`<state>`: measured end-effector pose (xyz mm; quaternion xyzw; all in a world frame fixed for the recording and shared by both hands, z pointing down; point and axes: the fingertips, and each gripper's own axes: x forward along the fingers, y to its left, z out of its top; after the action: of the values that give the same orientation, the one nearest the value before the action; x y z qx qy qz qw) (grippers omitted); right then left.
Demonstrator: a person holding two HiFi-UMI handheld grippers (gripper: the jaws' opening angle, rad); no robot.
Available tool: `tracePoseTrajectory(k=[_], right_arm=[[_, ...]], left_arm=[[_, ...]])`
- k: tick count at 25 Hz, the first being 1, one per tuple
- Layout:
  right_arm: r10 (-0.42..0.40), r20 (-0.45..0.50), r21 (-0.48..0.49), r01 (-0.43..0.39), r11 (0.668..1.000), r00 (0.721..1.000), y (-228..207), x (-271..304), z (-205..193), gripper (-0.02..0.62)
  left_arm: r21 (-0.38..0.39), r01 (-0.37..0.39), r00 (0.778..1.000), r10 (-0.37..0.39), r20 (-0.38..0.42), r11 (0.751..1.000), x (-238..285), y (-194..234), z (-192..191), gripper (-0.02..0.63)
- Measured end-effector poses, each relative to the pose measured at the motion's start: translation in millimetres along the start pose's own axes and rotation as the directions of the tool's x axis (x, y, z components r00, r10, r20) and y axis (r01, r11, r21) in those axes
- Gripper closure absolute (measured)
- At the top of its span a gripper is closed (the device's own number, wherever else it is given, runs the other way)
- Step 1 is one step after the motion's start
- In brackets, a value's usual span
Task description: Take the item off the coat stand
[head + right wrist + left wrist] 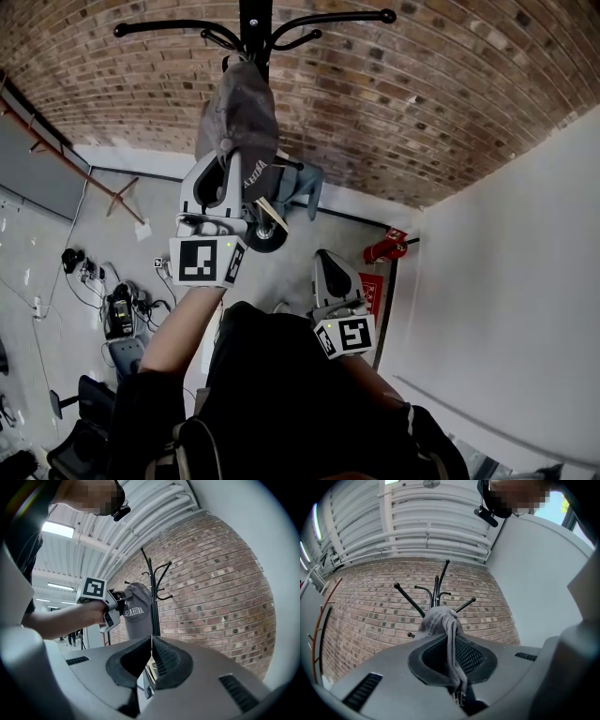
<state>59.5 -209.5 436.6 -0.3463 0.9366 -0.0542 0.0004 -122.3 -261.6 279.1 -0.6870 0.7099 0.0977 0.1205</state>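
Grey cap (242, 117), long axis vertical, left tongs (453, 665) clamped

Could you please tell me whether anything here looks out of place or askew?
Nothing looks damaged. The only oddity is the grey cap, crumpled into a fold where the left gripper pinches it at the coat stand.

We see the cap (239, 117) as soft, matt grey cloth, creased in folds. The coat stand (254, 19) looks like smooth black metal with a faint sheen. The left claw (451, 641) and right claw (151, 643) have matt grey plastic shells and black pads (471, 656) with a fine grid texture. The brick wall (422, 103) is rough and matt, and the white wall (525, 281) is smooth.
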Motion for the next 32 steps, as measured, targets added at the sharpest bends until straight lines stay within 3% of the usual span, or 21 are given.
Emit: tracePoseTrajectory(k=[32], right_arm=[[0.027,-0.010,0.003,-0.027,1.000,1.000,27,-22,-15,0.577]], left_arm=[[0.023,0.008,0.996,-0.010,0.083,1.000,-45,-17,41,0.566]])
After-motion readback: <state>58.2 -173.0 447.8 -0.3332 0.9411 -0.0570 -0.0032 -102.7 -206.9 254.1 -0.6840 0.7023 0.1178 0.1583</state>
